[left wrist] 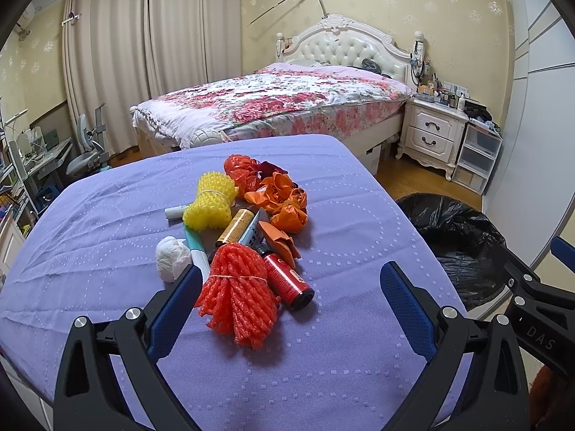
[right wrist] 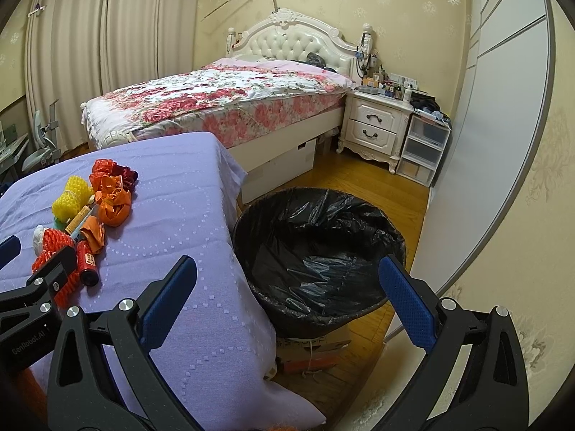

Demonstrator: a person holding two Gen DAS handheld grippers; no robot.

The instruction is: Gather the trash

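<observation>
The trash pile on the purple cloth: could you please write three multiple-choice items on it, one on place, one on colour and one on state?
1. Where is the bin with the black liner?
A. on the bed
B. on the floor beside the purple-covered table
C. on the nightstand

2. What colour is the foam net lying nearest the left gripper?
A. red
B. green
C. white

3. How does the right gripper stand?
A. shut on a bottle
B. shut on a bag
C. open, holding nothing

Answers: 1 B, the bin stands at the table's edge on the wooden floor; 2 A, the red bundle lies between the fingers; 3 C, the jaws are wide apart above the bin.
</observation>
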